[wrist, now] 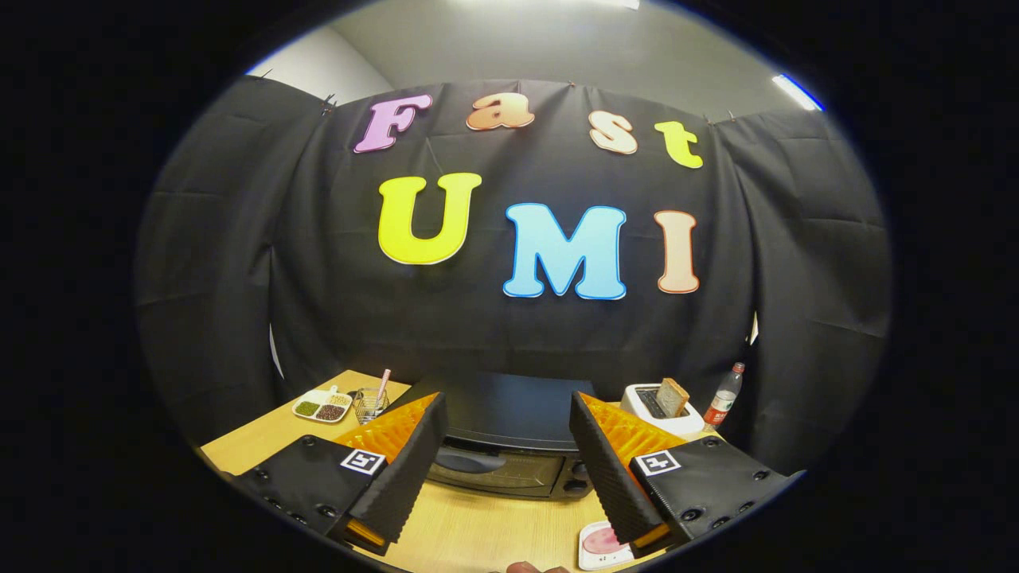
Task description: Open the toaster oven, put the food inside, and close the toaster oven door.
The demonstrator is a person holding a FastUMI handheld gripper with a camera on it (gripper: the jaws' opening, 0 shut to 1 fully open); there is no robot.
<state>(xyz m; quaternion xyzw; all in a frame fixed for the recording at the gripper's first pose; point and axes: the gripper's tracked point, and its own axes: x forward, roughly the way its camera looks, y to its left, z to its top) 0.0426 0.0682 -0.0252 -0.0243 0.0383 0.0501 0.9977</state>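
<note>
The camera rode on the hand-held gripper [507, 414] and looked forward along its 2 spread fingers, from above the table [478, 533], facing the toaster oven [501, 446] near ahead.

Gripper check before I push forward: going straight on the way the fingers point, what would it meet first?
Most likely the toaster oven, which sits just ahead between the open gripper fingers with its door shut; depth is hard to judge.

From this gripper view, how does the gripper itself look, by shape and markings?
The gripper has two wedge-shaped fingers with ribbed inner faces, standing apart with nothing between them. Each finger sits on a black block with round screw holes, and each block carries a small square black-and-white marker. No cable or sleeve is visible.
</note>
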